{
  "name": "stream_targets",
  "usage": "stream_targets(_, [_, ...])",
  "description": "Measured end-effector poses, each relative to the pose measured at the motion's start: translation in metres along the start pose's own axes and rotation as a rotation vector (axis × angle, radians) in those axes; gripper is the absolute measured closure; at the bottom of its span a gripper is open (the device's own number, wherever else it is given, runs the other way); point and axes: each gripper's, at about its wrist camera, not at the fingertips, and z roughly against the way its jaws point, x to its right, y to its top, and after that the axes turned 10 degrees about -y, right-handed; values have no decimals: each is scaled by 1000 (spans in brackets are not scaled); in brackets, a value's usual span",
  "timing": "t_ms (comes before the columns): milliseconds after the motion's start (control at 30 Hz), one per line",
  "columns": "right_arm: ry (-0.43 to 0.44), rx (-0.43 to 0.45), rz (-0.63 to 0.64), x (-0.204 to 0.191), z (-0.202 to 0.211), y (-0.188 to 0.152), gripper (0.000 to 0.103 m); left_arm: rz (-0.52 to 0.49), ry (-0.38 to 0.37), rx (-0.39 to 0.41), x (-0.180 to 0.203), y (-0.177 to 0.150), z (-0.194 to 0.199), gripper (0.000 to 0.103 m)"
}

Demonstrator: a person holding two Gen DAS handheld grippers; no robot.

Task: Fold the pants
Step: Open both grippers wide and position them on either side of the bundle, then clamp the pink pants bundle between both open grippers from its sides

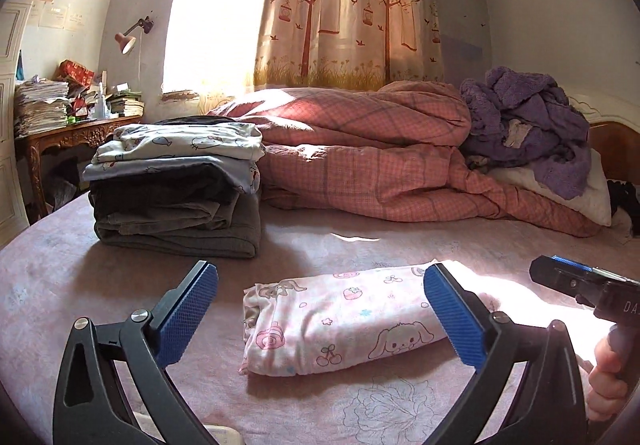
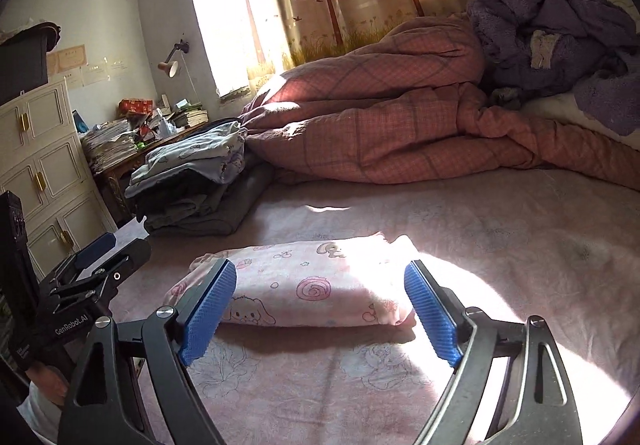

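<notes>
The pink cartoon-print pants (image 1: 340,321) lie folded into a compact bundle on the pink bedsheet (image 1: 340,245); they also show in the right wrist view (image 2: 304,281). My left gripper (image 1: 320,309) is open and empty, its blue pads just in front of the bundle, one to each side. My right gripper (image 2: 316,305) is open and empty, likewise in front of the bundle. The right gripper also appears at the right edge of the left wrist view (image 1: 576,277), and the left gripper at the left of the right wrist view (image 2: 100,257).
A stack of folded clothes (image 1: 176,185) sits on the bed at the back left. A rumpled pink plaid quilt (image 1: 380,161) and a purple fleece blanket (image 1: 532,125) lie along the back. A cluttered desk (image 1: 76,121) and white cabinet (image 2: 36,161) stand left of the bed.
</notes>
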Motion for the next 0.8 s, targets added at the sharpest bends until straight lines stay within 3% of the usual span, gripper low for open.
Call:
stream_targets(133, [34,-22,-28,3,2,-3,14,17,-13,-3,0,-4,2,1])
stream_targets(233, [23,-20,-45,4,1,-7,5,14,-15,5,2,-11,-1,1])
stream_targets(300, [10,-17,-52,5,-1,-10,4,0,6,2,3,-18,-6,1])
stream_targets(500, [3,-58,-76,10,-12,-15,1,22,12,-75,0,-35,-26,1])
stream_targets(667, [83,-173,-209,24,-29,-21,1,75,6,-165,-10,-41,-42,1])
stream_targets(800, [195,-344,-364,36,-52,-30,1,107,-2,-225,-15,-46,-52,1])
